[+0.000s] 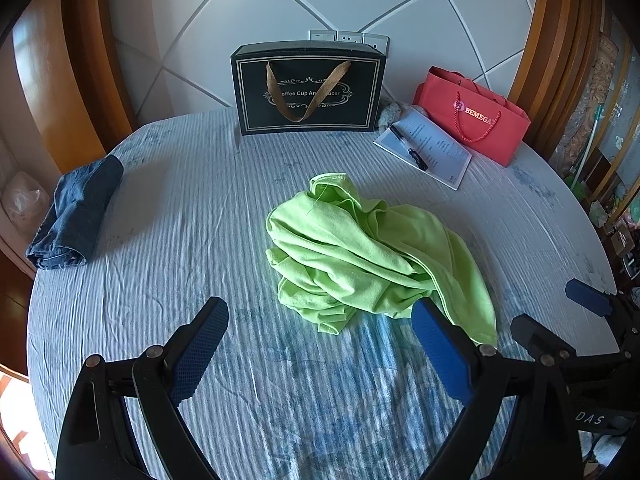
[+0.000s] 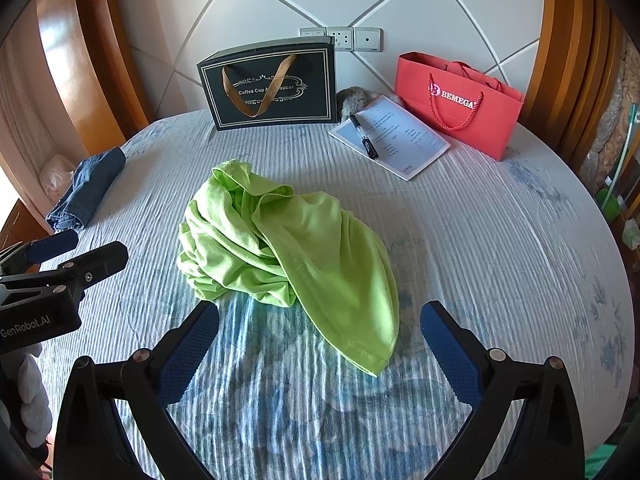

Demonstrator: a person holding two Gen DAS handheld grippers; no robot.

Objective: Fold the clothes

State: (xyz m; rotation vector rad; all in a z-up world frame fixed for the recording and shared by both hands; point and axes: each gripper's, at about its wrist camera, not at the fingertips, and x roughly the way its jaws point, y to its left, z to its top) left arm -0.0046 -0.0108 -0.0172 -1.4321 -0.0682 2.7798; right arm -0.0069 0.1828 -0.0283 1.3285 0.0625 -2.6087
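The green garment (image 1: 372, 252) lies crumpled in a loose heap at the middle of the round table (image 1: 160, 320), on the striped blue-white cloth. It is not folded: layers twist over one another and one hemmed flap trails toward the near edge. At the table's left rim a dark denim piece (image 1: 76, 216) lies rolled or folded compact; whether it belongs to the job I cannot tell.

Judgement: the green piece wants spreading flat before any fold can be laid. That calls for finding two edges or corners of the heap, one per tool, and drawing them apart; the trailing hemmed flap looks the easiest place to take hold.

The left gripper (image 1: 320, 332) hangs low over the near table, short of the heap, jaws spread wide and holding nothing. The right gripper (image 2: 320, 332) sits likewise, wide and empty, with the trailing flap lying between its fingers' line of sight. Both point forward across the table, side by side.

Behind stand a black gift bag (image 1: 308, 92), a red bag (image 1: 476, 120) and a paper with pen (image 1: 428, 148), well apart from the work.
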